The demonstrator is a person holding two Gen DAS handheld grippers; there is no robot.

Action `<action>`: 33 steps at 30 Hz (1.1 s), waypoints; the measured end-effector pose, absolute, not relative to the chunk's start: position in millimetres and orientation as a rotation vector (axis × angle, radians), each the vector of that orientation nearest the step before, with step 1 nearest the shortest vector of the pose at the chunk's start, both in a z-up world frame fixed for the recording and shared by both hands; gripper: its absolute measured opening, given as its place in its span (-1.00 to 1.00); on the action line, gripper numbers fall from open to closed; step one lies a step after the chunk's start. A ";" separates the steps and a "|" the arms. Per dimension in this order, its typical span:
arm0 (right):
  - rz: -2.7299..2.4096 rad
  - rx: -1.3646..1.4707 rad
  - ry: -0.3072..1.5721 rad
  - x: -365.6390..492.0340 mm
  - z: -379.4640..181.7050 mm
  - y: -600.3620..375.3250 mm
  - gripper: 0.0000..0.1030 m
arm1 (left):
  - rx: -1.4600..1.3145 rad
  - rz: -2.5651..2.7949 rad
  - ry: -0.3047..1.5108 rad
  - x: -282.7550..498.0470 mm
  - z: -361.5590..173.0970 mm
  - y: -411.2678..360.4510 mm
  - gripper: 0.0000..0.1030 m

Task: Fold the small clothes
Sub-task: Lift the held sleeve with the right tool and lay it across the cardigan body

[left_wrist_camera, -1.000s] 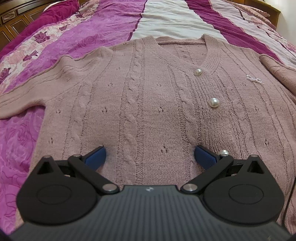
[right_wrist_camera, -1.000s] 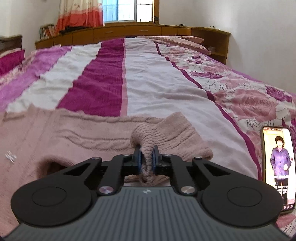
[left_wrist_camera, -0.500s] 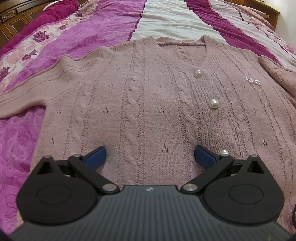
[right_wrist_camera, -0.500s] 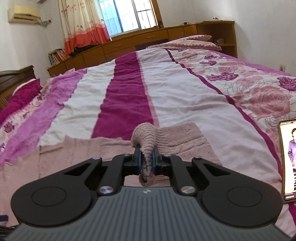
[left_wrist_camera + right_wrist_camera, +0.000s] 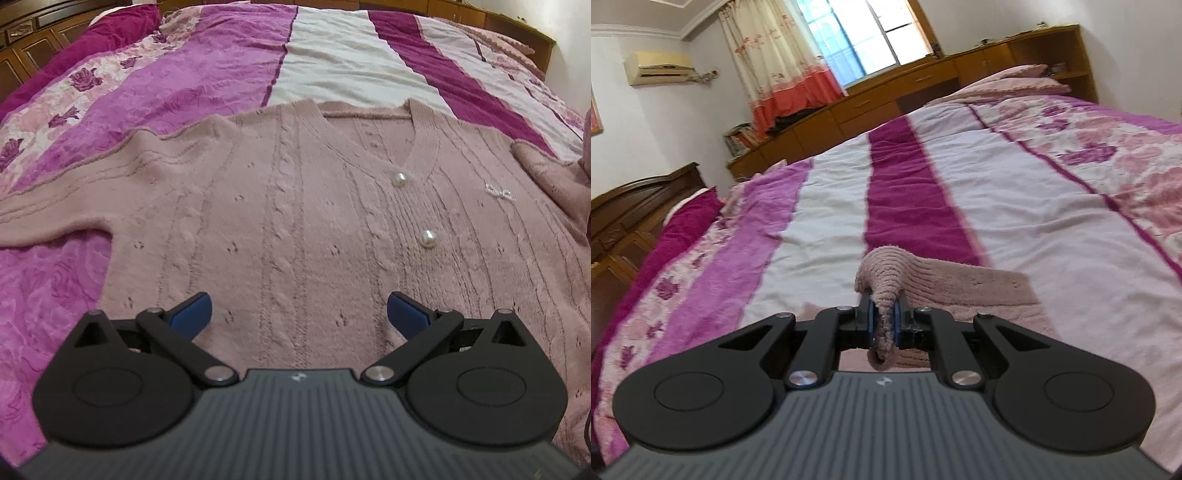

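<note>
A dusty-pink cable-knit cardigan [image 5: 295, 206] with pearl buttons [image 5: 427, 239] lies flat, front up, on the bed. Its left sleeve [image 5: 55, 206] stretches out to the left. My left gripper [image 5: 298, 310] is open and empty, hovering over the lower middle of the cardigan. My right gripper [image 5: 882, 323] is shut on the ribbed cuff of the right sleeve [image 5: 886, 280] and holds it lifted; the sleeve trails off to the right behind it [image 5: 979, 288]. The lifted sleeve shows at the right edge of the left wrist view [image 5: 554, 177].
The bed is covered by a striped magenta, white and rose-print blanket [image 5: 923, 192]. A dark wooden headboard [image 5: 635, 206] stands at the left, and a wooden cabinet with shelves [image 5: 960, 85] under a curtained window stands at the far end.
My right gripper has lifted and swung left with the sleeve cuff; its view tilted and the phone left the frame. The left gripper has barely moved.
</note>
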State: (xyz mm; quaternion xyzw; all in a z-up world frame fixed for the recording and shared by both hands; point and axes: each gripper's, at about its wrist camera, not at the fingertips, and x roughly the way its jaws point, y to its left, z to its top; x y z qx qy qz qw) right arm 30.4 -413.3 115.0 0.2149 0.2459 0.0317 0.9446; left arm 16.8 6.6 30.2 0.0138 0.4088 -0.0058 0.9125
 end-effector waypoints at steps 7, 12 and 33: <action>0.151 0.454 0.511 40.5 126.2 -370.7 -0.80 | 0.025 0.031 0.823 14.5 36.5 24.6 1.00; 0.211 0.475 0.522 49.5 132.4 -340.5 -0.80 | -0.013 0.056 0.813 12.7 40.1 40.2 1.00; 0.392 0.522 0.633 105.4 118.2 -206.9 -0.80 | -0.078 0.124 0.812 6.9 36.6 81.2 1.00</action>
